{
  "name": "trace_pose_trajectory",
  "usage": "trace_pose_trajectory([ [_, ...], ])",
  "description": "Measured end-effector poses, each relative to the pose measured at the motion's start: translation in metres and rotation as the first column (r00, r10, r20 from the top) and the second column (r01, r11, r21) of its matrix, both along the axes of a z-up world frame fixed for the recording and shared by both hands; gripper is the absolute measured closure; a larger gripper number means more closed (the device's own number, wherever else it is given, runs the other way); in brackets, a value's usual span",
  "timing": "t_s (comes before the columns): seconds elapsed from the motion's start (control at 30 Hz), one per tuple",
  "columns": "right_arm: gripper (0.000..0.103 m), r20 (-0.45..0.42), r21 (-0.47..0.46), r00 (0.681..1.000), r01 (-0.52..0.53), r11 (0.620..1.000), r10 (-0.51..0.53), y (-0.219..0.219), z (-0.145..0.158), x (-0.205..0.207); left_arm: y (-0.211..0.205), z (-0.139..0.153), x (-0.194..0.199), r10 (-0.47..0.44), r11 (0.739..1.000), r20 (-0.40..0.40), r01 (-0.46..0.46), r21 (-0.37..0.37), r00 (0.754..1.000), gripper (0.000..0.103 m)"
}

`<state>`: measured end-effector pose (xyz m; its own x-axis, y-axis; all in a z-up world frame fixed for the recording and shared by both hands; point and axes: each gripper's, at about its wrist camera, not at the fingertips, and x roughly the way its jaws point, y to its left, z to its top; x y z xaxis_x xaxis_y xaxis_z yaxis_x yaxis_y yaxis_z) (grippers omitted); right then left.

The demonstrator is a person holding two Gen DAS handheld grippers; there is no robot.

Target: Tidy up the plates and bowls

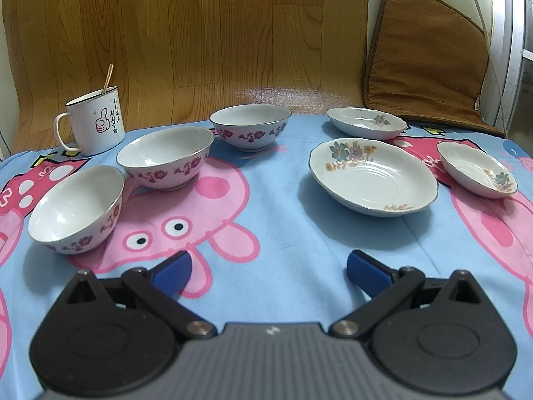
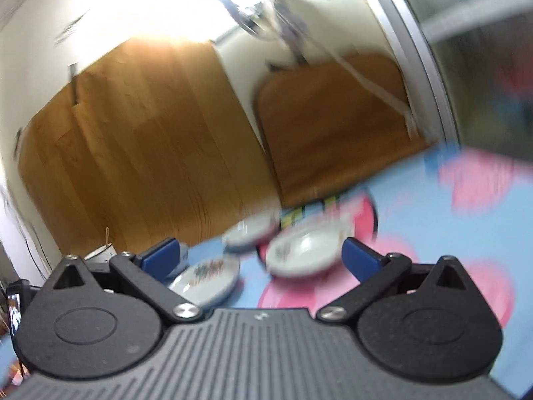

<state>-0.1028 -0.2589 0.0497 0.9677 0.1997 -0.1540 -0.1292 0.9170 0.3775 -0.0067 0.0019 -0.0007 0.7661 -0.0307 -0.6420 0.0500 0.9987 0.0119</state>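
Three white bowls with purple flowers stand apart on the cartoon cloth at the left: a near one (image 1: 76,210), a middle one (image 1: 165,157) and a far one (image 1: 251,127). On the right lie a large flowered plate (image 1: 373,175), a small plate (image 1: 477,170) and a far plate (image 1: 366,122). My left gripper (image 1: 269,271) is open above the cloth, holding nothing. In the blurred, tilted right wrist view, my right gripper (image 2: 261,256) is open, with the three plates (image 2: 306,250) (image 2: 208,278) (image 2: 250,233) ahead of it.
A white enamel mug (image 1: 95,121) with a spoon in it stands at the back left. A brown cushion (image 1: 426,56) leans against the wall at the back right. Wood-grain panelling (image 1: 200,33) rises behind the table's far edge.
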Motion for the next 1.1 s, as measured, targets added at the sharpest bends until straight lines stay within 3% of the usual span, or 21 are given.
trace_pose_trajectory([
  [0.1,0.000,0.111,-0.083,0.993,0.046,0.996,-0.036,-0.001,0.030,-0.005,0.000,0.000,0.000,-0.001,1.000,0.000,0.001,0.000,1.000,0.000],
  [0.17,0.000,0.206,-0.078,0.976,0.087,0.993,-0.070,-0.003,0.044,-0.006,0.000,0.000,0.000,-0.003,1.000,-0.001,0.003,-0.001,1.000,0.000],
  [0.3,0.000,0.355,0.003,0.925,0.141,0.990,-0.133,0.010,0.059,-0.013,0.001,0.000,0.000,-0.009,1.000,0.000,0.009,-0.008,1.000,0.000],
  [0.47,0.000,0.457,0.114,0.885,0.039,0.993,-0.088,0.031,0.044,-0.053,0.010,0.002,-0.004,0.008,0.999,0.019,-0.007,-0.053,1.000,0.000],
  [0.53,0.000,0.425,0.082,0.904,0.009,0.997,-0.043,0.046,0.033,-0.060,0.015,0.003,-0.005,0.030,0.997,0.023,-0.028,-0.070,0.999,0.000],
  [0.63,0.000,0.314,-0.055,0.948,-0.025,0.998,0.041,0.072,0.015,-0.055,0.018,0.005,-0.005,0.042,0.996,0.027,-0.039,-0.082,0.999,0.000],
  [0.73,0.000,0.199,-0.047,0.979,-0.046,0.998,0.055,0.079,-0.001,-0.041,0.018,0.007,-0.010,0.048,0.996,0.061,-0.044,-0.074,0.997,0.000],
  [0.8,0.000,0.144,-0.040,0.988,-0.051,0.998,0.056,0.082,-0.007,-0.031,0.017,0.008,-0.015,0.049,0.997,0.093,-0.043,-0.067,0.994,0.000],
  [0.97,0.006,0.105,-0.098,0.994,0.021,0.995,-0.011,0.087,-0.015,-0.026,0.018,0.011,-0.021,0.051,0.997,0.143,-0.042,-0.065,0.988,0.000],
  [1.1,0.026,0.098,-0.163,0.992,0.093,0.982,-0.077,0.087,-0.022,-0.021,0.018,0.012,-0.023,0.049,0.997,0.158,-0.039,-0.064,0.986,0.000],
])
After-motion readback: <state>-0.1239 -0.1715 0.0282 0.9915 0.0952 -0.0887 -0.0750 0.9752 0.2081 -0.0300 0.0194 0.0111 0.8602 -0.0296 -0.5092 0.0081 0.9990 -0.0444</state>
